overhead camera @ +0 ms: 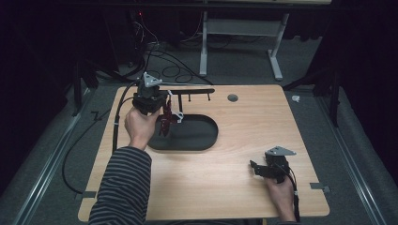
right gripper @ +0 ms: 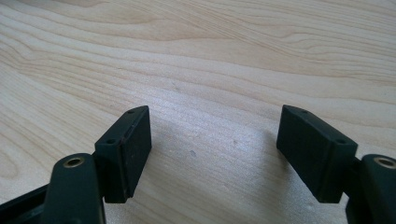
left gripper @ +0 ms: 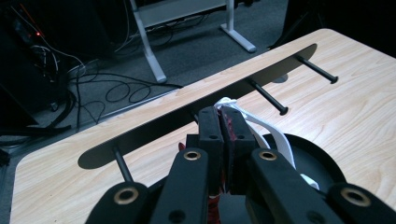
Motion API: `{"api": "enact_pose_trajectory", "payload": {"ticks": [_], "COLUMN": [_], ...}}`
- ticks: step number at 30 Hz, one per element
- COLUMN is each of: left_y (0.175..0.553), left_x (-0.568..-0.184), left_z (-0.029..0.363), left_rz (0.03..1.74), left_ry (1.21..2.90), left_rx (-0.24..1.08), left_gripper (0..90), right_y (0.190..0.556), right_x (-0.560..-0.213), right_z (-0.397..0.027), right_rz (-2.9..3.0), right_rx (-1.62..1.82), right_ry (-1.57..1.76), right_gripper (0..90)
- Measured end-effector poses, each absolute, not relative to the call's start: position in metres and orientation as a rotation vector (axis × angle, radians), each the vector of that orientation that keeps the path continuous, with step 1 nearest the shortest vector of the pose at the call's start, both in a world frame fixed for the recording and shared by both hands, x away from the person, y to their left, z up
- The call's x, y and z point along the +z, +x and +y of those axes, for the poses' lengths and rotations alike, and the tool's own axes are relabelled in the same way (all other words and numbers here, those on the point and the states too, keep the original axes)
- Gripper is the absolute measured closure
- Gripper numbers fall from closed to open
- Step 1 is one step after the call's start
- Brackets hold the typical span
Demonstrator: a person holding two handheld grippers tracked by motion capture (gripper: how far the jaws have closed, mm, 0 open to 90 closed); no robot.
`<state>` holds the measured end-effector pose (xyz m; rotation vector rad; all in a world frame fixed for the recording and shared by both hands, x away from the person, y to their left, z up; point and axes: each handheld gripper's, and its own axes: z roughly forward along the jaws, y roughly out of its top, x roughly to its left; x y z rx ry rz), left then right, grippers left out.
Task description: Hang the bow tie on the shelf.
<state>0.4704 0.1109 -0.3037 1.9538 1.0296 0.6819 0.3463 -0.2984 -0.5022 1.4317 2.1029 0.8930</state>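
On the left, the person's left hand (overhead camera: pixel 139 125) holds the left gripper (overhead camera: pixel 165 112) just above the left end of the dark oval tray (overhead camera: pixel 202 136). Its jaws are pinched tight on a small dark red thing (overhead camera: pixel 165 123) with a white loop (overhead camera: pixel 176 111) attached; the red thing hangs down over the tray's left rim, clear of the tray floor as far as I can tell. What the red thing is I can't make out. In the left gripper view the red material (left gripper: pixel 229 122) shows squeezed between the two pads, with the white loop (left gripper: pixel 275 133) curling out to the right of them.

Just beyond the tray, along the far edge of the wooden table (overhead camera: pixel 244 183), runs a flat black rack (overhead camera: pixel 192 91) with short pegs (left gripper: pixel 268 96) sticking out toward the tray.

Well to the right of the tray, near the table's front right corner, the right hand (overhead camera: pixel 281 191) rests the right gripper (overhead camera: pixel 256 168) low on the wood. Its jaws stand wide apart with bare tabletop (right gripper: pixel 210 130) between them.
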Motion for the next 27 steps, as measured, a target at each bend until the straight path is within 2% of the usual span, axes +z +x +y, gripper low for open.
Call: {"api": "enact_pose_trajectory", "payload": {"ticks": [27], "left_y": [0.496], "left_x": [-0.322], "left_z": [0.097], "left_rz": [1.089], "left_ry": [1.992], "left_rx": [0.717], "left_gripper": [87.9], "right_y": [0.346], "right_x": [-0.502], "right_z": [-0.299], "right_rz": [2.106], "right_rx": [0.894], "right_ry": [1.429], "right_gripper": [27.8]}}
